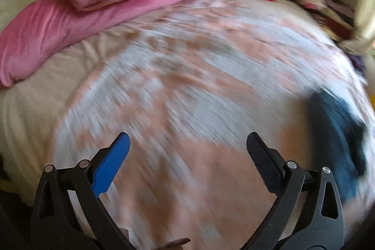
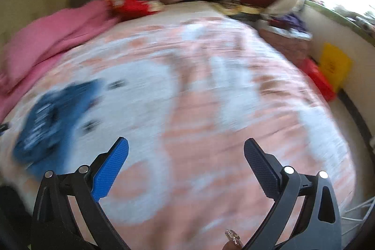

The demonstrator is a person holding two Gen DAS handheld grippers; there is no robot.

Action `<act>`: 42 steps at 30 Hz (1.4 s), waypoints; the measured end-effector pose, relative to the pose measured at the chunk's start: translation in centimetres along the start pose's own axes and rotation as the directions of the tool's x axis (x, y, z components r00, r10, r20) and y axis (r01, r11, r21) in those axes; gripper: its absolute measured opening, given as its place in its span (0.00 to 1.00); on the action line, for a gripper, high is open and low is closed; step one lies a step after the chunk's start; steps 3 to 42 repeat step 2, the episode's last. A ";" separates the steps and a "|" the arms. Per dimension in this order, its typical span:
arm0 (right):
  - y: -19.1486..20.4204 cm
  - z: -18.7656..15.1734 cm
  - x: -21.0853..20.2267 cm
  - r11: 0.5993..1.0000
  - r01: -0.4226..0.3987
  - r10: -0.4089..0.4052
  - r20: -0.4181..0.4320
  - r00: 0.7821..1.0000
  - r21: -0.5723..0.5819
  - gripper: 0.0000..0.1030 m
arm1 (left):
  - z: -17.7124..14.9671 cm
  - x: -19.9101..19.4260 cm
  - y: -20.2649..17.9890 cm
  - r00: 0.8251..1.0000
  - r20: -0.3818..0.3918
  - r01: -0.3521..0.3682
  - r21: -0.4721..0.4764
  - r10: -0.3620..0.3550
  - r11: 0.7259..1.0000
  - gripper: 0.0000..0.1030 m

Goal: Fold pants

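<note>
Both the left gripper [image 1: 187, 144] and the right gripper [image 2: 186, 149] are wide apart and empty, so they should steady first, then approach the blue pants [image 2: 51, 118] slowly.

Matt cloth pants [image 2: 46, 121] — ribbed gripper pads [image 2: 110, 170]

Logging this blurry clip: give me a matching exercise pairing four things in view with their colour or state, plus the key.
Things:
1. pants
2. pillow
3. left gripper
4. bag by the wall

Colour or state:
A. yellow
B. open, holding nothing
C. pink
D. blue, lying on the bedspread

Pairs: 1-D, 2-C, 3-B, 4-A
</note>
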State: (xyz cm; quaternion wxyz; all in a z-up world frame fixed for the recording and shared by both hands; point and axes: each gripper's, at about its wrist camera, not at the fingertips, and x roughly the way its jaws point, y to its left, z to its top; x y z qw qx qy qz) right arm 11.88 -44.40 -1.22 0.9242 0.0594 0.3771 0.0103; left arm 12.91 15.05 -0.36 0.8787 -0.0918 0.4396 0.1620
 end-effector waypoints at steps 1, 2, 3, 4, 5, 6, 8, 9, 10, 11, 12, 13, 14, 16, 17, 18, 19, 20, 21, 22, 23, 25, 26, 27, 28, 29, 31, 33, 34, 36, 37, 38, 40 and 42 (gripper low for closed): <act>-1.7 0.9 1.3 0.999 0.044 -0.044 -0.013 0.999 0.023 0.95 | 1.2 1.4 0.6 1.000 -0.003 -0.024 -0.013 0.024 1.000 0.91; -3.5 1.8 2.6 0.995 0.081 -0.079 -0.034 0.996 0.051 0.95 | 2.4 2.8 1.2 0.999 -0.011 -0.048 -0.029 0.047 0.998 0.91; -3.5 1.8 2.6 0.995 0.081 -0.079 -0.034 0.996 0.051 0.95 | 2.4 2.8 1.2 0.999 -0.011 -0.048 -0.029 0.047 0.998 0.91; -3.5 1.8 2.6 0.995 0.081 -0.079 -0.034 0.996 0.051 0.95 | 2.4 2.8 1.2 0.999 -0.011 -0.048 -0.029 0.047 0.998 0.91; -3.5 1.8 2.6 0.995 0.081 -0.079 -0.034 0.996 0.051 0.95 | 2.4 2.8 1.2 0.999 -0.011 -0.048 -0.029 0.047 0.998 0.91; -3.5 1.8 2.6 0.995 0.081 -0.079 -0.034 0.996 0.051 0.95 | 2.4 2.8 1.2 0.999 -0.011 -0.048 -0.029 0.047 0.998 0.91; -3.5 1.8 2.6 0.995 0.081 -0.079 -0.034 0.996 0.051 0.95 | 2.4 2.8 1.2 0.999 -0.011 -0.048 -0.029 0.047 0.998 0.91; -3.5 1.8 2.6 0.995 0.081 -0.079 -0.034 0.996 0.051 0.95 | 2.4 2.8 1.2 0.999 -0.011 -0.048 -0.029 0.047 0.998 0.91; -3.5 1.8 2.6 0.995 0.081 -0.079 -0.034 0.996 0.051 0.95 | 2.4 2.8 1.2 0.999 -0.011 -0.048 -0.029 0.047 0.998 0.91; -3.5 1.8 2.6 0.995 0.081 -0.079 -0.034 0.996 0.051 0.95 | 2.4 2.8 1.2 0.999 -0.011 -0.048 -0.029 0.047 0.998 0.91; -3.5 1.8 2.6 0.995 0.081 -0.079 -0.034 0.996 0.051 0.95 | 2.4 2.8 1.2 0.999 -0.011 -0.048 -0.029 0.047 0.998 0.91; -3.5 1.8 2.6 0.995 0.081 -0.079 -0.034 0.996 0.051 0.95 | 2.4 2.8 1.2 0.999 -0.011 -0.048 -0.029 0.047 0.998 0.91; -3.5 1.8 2.6 0.995 0.081 -0.079 -0.034 0.996 0.051 0.95 | 2.4 2.8 1.2 0.999 -0.011 -0.048 -0.029 0.047 0.998 0.91; -3.5 1.8 2.6 0.995 0.081 -0.079 -0.034 0.996 0.051 0.95 | 2.4 2.8 1.2 0.999 -0.011 -0.048 -0.029 0.047 0.998 0.91; -3.5 1.8 2.6 0.995 0.081 -0.079 -0.034 0.996 0.051 0.95 | 2.4 2.8 1.2 0.999 -0.011 -0.048 -0.029 0.047 0.998 0.91; -3.5 1.8 2.6 0.995 0.081 -0.079 -0.034 0.996 0.051 0.95 | 2.4 2.8 1.2 0.999 -0.011 -0.048 -0.029 0.047 0.998 0.91; -3.5 1.8 2.6 0.995 0.081 -0.079 -0.034 0.996 0.051 0.95 | 2.4 2.8 1.2 0.999 -0.011 -0.048 -0.029 0.047 0.998 0.91; -3.5 1.8 2.6 0.995 0.081 -0.079 -0.034 0.996 0.051 0.95 | 2.4 2.8 1.2 0.999 -0.011 -0.048 -0.029 0.047 0.998 0.91; -3.5 1.8 2.6 0.995 0.081 -0.079 -0.034 0.996 0.051 0.95 | 2.4 2.8 1.2 0.999 -0.011 -0.048 -0.029 0.047 0.998 0.91; -3.5 1.8 2.6 0.995 0.081 -0.079 -0.034 0.996 0.051 0.95 | 2.4 2.8 1.2 0.999 -0.011 -0.048 -0.029 0.047 0.998 0.91; -3.5 1.8 2.6 0.995 0.081 -0.079 -0.034 0.996 0.051 0.95 | 2.4 2.8 1.2 0.999 -0.011 -0.048 -0.029 0.047 0.998 0.91; -3.5 1.8 2.6 0.995 0.081 -0.079 -0.034 0.996 0.051 0.95 | 2.4 2.8 1.2 0.999 -0.011 -0.048 -0.029 0.047 0.998 0.91; -3.5 1.8 2.6 0.995 0.081 -0.079 -0.034 0.996 0.051 0.95 | 2.4 2.8 1.2 0.999 -0.011 -0.048 -0.029 0.047 0.998 0.91; -3.5 1.8 2.6 0.995 0.081 -0.079 -0.034 0.996 0.051 0.95 | 2.4 2.8 1.2 0.999 -0.011 -0.048 -0.029 0.047 0.998 0.91; -3.5 1.8 2.6 0.995 0.081 -0.079 -0.034 0.996 0.051 0.95 | 2.4 2.8 1.2 0.999 -0.011 -0.048 -0.029 0.047 0.998 0.91; -3.5 1.8 2.6 0.995 0.081 -0.079 -0.034 0.996 0.051 0.95 | 2.4 2.8 1.2 0.999 -0.011 -0.048 -0.029 0.047 0.998 0.91; -3.5 1.8 2.6 0.995 0.081 -0.079 -0.034 0.996 0.051 0.95 | 2.4 2.8 1.2 0.999 -0.011 -0.048 -0.029 0.047 0.998 0.91; -3.5 1.8 2.6 0.995 0.081 -0.079 -0.034 0.996 0.051 0.95 | 2.4 2.8 1.2 0.999 -0.011 -0.048 -0.029 0.047 0.998 0.91; -3.5 1.8 2.6 0.995 0.081 -0.079 -0.034 0.996 0.051 0.95 | 2.4 2.8 1.2 0.999 -0.011 -0.048 -0.029 0.047 0.998 0.91; -3.5 1.8 2.6 0.995 0.081 -0.079 -0.034 0.996 0.051 0.95 | 2.4 2.8 1.2 0.999 -0.011 -0.048 -0.029 0.047 0.998 0.91; -3.5 1.8 2.6 0.995 0.081 -0.079 -0.034 0.996 0.051 0.95 | 2.4 2.8 1.2 0.999 -0.011 -0.048 -0.029 0.047 0.998 0.91; -3.5 1.8 2.6 0.995 0.081 -0.079 -0.034 0.996 0.051 0.95 | 2.4 2.8 1.2 0.999 -0.011 -0.048 -0.029 0.047 0.998 0.91; -3.5 1.8 2.6 0.995 0.081 -0.079 -0.034 0.996 0.051 0.95 | 2.4 2.8 1.2 0.999 -0.011 -0.048 -0.029 0.047 0.998 0.91; -3.5 1.8 2.6 0.995 0.081 -0.079 -0.034 0.996 0.051 0.95 | 2.4 2.8 1.2 0.999 -0.011 -0.048 -0.029 0.047 0.998 0.91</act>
